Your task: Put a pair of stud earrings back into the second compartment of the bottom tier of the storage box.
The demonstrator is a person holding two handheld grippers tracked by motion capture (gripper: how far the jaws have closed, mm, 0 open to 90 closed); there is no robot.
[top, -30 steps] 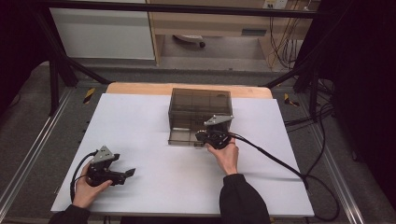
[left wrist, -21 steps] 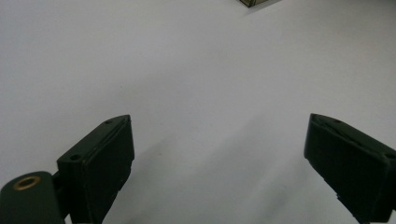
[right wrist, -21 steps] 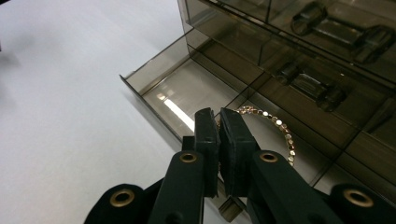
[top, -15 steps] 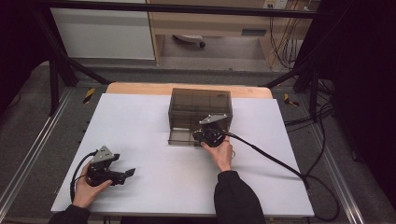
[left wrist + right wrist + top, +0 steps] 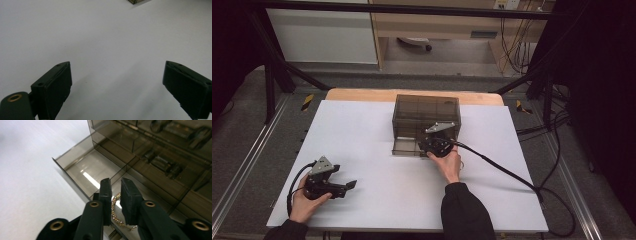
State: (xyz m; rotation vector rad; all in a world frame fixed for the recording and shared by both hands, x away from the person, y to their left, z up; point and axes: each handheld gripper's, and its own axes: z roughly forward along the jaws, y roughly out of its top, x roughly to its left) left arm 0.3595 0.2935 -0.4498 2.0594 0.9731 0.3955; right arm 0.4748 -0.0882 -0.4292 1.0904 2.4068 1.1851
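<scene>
While the thin gold chain [image 5: 115, 212] lies in the pulled-out drawer of the smoky translucent plastic drawer box [image 5: 426, 115], right gripper [image 5: 115, 192] fingers have just been parting slightly, chain between them. Left gripper [image 5: 347, 185] fingers gape wide, empty, over the white desk [image 5: 377, 125].

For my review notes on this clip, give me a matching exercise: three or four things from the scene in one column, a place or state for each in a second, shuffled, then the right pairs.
Things:
1. left gripper
2. right gripper
3. gold chain
4. smoky plastic drawer box

Places or states:
a. stands at the far middle of the white table, bottom drawer pulled out
b. jaws wide apart over bare table, near the front left corner
c. hangs between two narrowly parted jaws, over the open drawer
d. jaws just opening slightly, at the box's open drawer

Pairs: 1-b, 2-d, 3-c, 4-a
</scene>
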